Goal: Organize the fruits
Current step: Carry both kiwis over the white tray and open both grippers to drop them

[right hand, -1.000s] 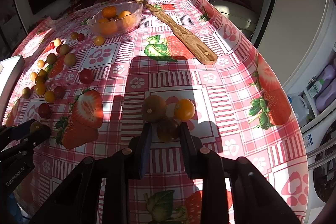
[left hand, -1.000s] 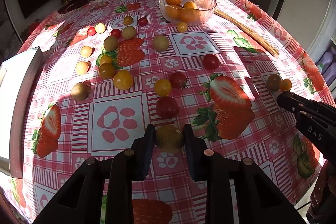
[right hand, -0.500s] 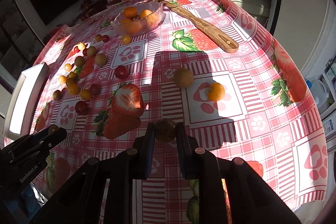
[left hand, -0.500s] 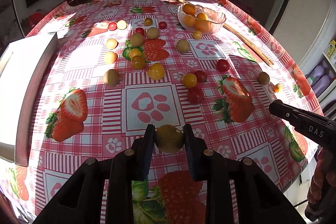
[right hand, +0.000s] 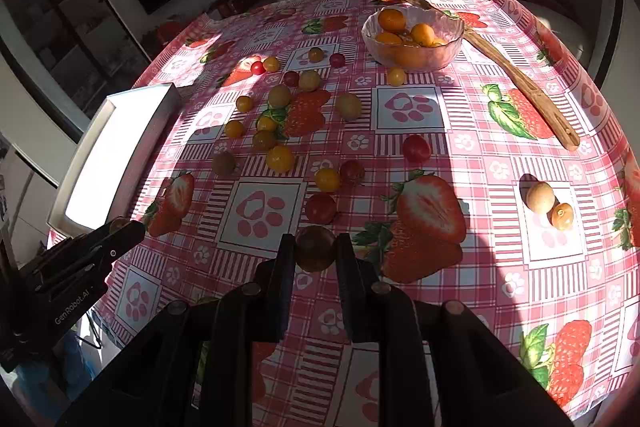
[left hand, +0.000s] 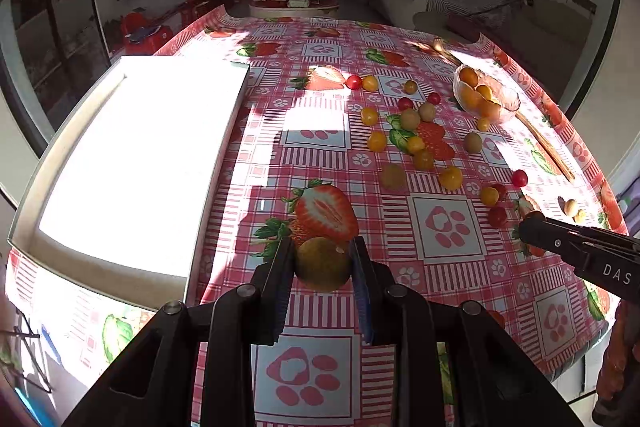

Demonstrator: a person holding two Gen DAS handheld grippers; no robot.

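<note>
Worktop (left hand: pixel 320 131): a round surface under a pink checked cloth printed with strawberries and paw marks, half in strong sunlight.
White tray (left hand: pixel 136 155): a shallow rectangular tray at the left edge of the worktop, washed out by glare.
Wooden spoon (right hand: pixel 524 91): long, lying at the far right, its far end beside the bowl.
Glass bowl (right hand: pixel 412 39): at the far side, holding orange fruits.
Loose fruits (right hand: pixel 280 158): small red, yellow and green-brown ones scattered across the middle; two more sit apart near the right edge.
Your left hand-held gripper (left hand: pixel 323 265): closed partway around a green-brown kiwi-like fruit (left hand: pixel 323 263), raised over the near part of the cloth, just right of the tray.
Your right hand-held gripper (right hand: pixel 315 249): closed partway around a darker round fruit (right hand: pixel 315 247), raised over the near middle of the worktop.
</note>
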